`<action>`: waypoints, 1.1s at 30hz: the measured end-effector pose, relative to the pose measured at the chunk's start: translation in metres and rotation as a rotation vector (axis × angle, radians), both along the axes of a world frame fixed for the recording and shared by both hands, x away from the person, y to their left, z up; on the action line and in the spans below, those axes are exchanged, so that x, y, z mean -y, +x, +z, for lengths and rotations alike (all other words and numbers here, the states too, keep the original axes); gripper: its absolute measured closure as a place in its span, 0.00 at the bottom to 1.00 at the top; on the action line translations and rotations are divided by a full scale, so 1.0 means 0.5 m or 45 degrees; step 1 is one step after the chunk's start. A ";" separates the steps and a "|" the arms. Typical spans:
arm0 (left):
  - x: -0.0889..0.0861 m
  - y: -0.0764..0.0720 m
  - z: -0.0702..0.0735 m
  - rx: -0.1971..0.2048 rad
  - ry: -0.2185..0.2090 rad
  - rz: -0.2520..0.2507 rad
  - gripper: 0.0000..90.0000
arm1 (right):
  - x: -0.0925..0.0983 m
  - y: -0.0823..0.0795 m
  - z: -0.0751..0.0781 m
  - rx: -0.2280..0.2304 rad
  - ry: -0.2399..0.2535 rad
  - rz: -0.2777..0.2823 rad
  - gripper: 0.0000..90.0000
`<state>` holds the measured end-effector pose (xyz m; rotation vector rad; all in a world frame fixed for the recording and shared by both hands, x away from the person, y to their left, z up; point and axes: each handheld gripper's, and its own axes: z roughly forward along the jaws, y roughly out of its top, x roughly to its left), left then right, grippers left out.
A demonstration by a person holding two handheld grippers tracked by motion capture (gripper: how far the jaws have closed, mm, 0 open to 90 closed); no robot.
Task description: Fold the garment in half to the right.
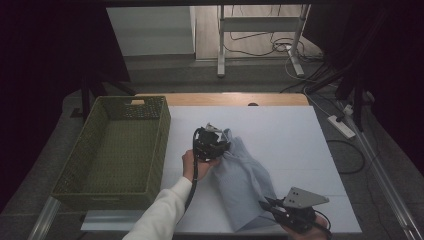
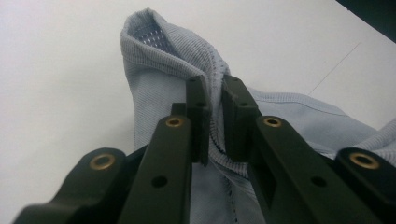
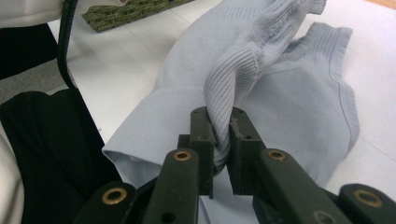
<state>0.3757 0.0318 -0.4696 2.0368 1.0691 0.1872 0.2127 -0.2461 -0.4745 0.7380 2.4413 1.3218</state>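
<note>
A: Can't see where the left gripper (image 1: pixel 214 141) meets the pale blue garment (image 1: pixel 243 175) from the high view, fingertips buried behind its own black body.

B: Same with the right gripper (image 1: pixel 267 203), half cut off by the bottom edge along with the hand under it.

A: Near hem of the garment chopped there too. Sleeve (image 1: pixel 162 210) runs off the frame.

B: Basket (image 3: pixel 130 11) clipped to a sliver in the right gripper view. Far counter (image 1: pixel 280 130) corner too dim to read.
</note>
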 end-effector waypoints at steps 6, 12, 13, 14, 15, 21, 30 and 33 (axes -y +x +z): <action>0.015 0.004 -0.008 -0.013 0.016 -0.011 0.91 | 0.009 0.003 -0.006 -0.038 -0.019 -0.022 0.91; 0.024 0.007 -0.015 -0.024 0.027 -0.021 0.91 | 0.019 0.008 -0.011 -0.076 -0.030 -0.037 0.91; 0.026 0.007 -0.017 -0.022 0.032 -0.022 0.90 | 0.019 0.008 -0.012 -0.080 -0.033 -0.040 0.91; 0.029 0.007 -0.017 -0.025 0.035 -0.023 0.90 | 0.020 0.009 -0.013 -0.081 -0.036 -0.042 0.91; 0.031 0.007 -0.018 -0.021 0.039 -0.024 0.90 | 0.021 0.009 -0.014 -0.085 -0.041 -0.042 0.91; 0.041 0.009 -0.027 -0.034 0.044 -0.036 0.90 | 0.022 0.011 -0.021 -0.118 -0.070 -0.042 0.91; 0.057 0.011 -0.037 -0.035 0.058 -0.050 0.90 | 0.025 0.015 -0.028 -0.144 -0.096 -0.036 0.91; 0.058 0.012 -0.039 -0.037 0.060 -0.051 0.89 | 0.026 0.017 -0.028 -0.140 -0.092 -0.036 0.90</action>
